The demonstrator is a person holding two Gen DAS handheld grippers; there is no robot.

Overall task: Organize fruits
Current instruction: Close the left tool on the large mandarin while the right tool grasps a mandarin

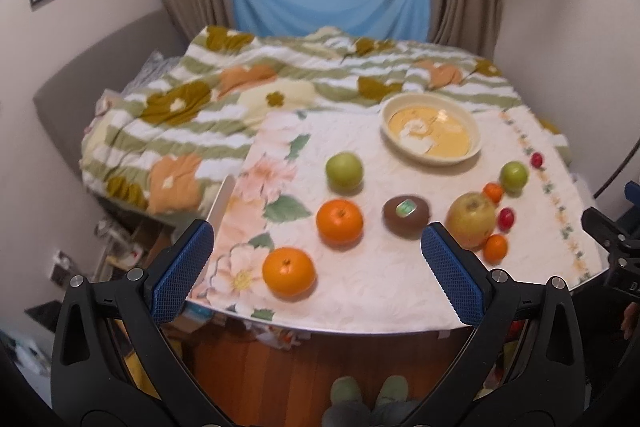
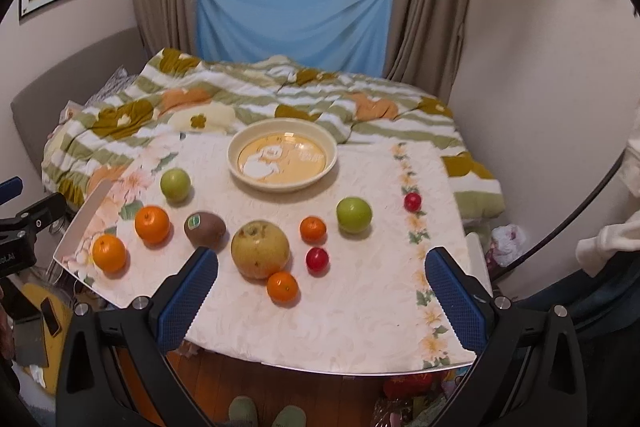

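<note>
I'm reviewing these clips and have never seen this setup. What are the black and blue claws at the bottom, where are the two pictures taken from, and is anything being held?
A person holds two hand grippers, each carrying a camera looking along its blue fingers. One picture shows the left gripper, the other the right gripper. Both are open and hold nothing. On the table lie a bowl, oranges, green apples, a kiwi, a large yellowish fruit and small red fruits.

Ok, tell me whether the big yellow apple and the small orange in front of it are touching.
Cannot tell. In the right wrist view the small orange overlaps the big yellow apple's lower edge; neither view shows contact or a gap plainly.
</note>
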